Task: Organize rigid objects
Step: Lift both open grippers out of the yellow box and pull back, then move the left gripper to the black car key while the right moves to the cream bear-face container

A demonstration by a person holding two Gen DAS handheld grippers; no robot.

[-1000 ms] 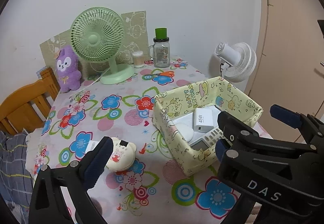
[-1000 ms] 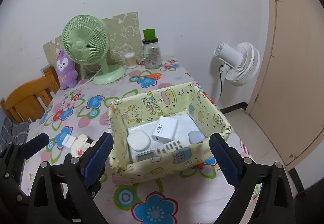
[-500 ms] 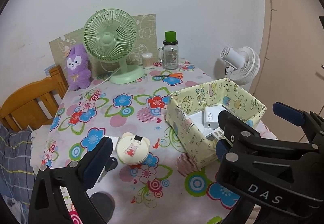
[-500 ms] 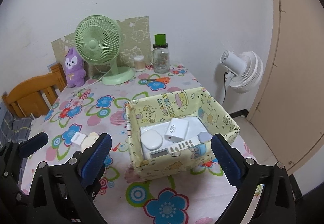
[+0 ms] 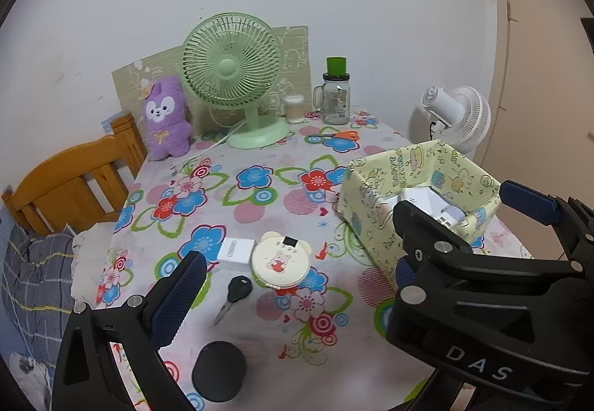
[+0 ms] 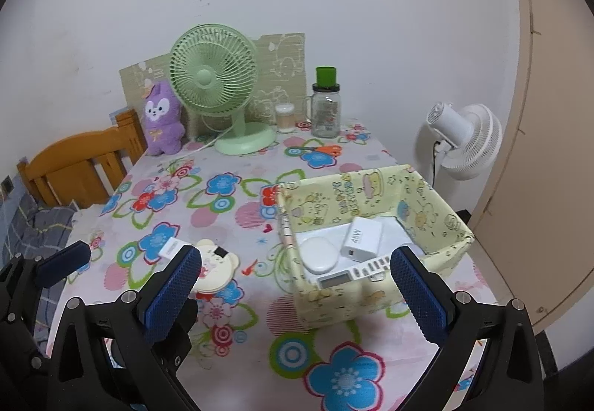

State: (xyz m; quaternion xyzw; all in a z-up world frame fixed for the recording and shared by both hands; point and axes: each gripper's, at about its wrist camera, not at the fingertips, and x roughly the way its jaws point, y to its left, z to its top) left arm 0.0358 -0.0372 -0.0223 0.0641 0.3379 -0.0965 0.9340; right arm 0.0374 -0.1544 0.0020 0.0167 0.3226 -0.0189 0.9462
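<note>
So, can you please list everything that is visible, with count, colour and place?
fabric box: 1, yellow, table's right
charger: 1, white, in box
oval case: 1, white, in box
remote: 1, white, in box
round bear case: 1, cream, table front
small box: 1, white, beside bear case
car key: 1, black, table front
black disc: 1, table's near edge
desk fan: 1, green, table back
plush: 1, purple
jar: 1, clear, green lid
scissors: 1, orange
standing fan: 1, white, beyond table
chair: 1, wooden
left tool: open
right tool: open

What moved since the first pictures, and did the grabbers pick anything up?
Both grippers backed away from the yellow fabric box, bringing a car key into view. The right gripper has just been opening, with nothing between its jaws. Everything on the table kept its place.
</note>
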